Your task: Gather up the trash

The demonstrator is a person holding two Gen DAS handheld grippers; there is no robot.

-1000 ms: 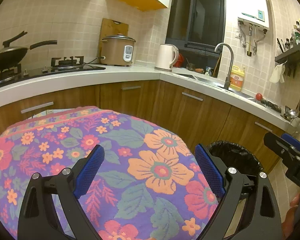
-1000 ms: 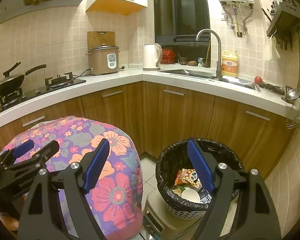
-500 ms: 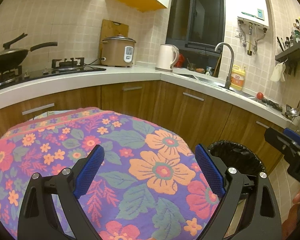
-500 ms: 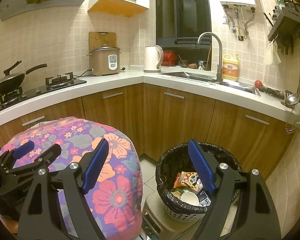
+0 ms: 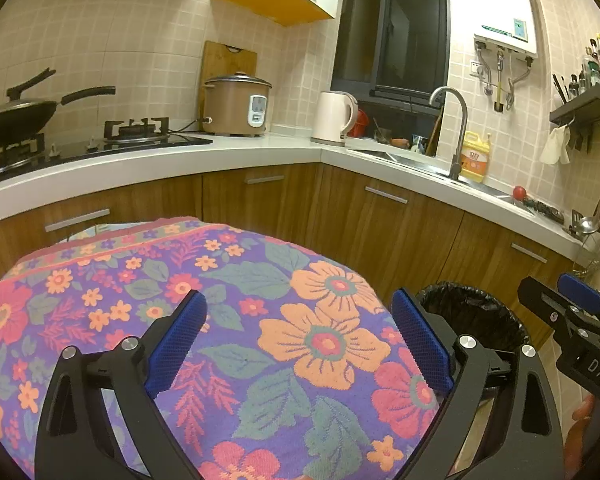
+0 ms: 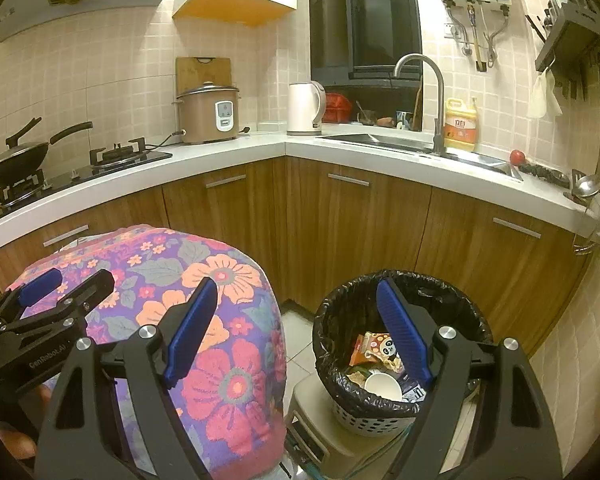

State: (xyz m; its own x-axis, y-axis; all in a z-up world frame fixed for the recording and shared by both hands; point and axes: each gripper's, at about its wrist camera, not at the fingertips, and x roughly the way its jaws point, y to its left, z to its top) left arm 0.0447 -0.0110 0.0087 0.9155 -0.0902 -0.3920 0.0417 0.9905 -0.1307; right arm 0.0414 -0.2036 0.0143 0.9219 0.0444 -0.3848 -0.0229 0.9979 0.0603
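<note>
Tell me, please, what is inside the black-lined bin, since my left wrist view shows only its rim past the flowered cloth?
Observer: The right wrist view looks into the trash bin: a snack wrapper with a panda face lies beside a white paper cup.
Operator: Thank you. What does the bin stand on?
Observer: On a low pale stool on the tiled floor, beside the flowered cloth.
Operator: And is the right gripper carrying anything?
Observer: No. The right gripper is open and empty, with the bin seen past its right finger.
</note>
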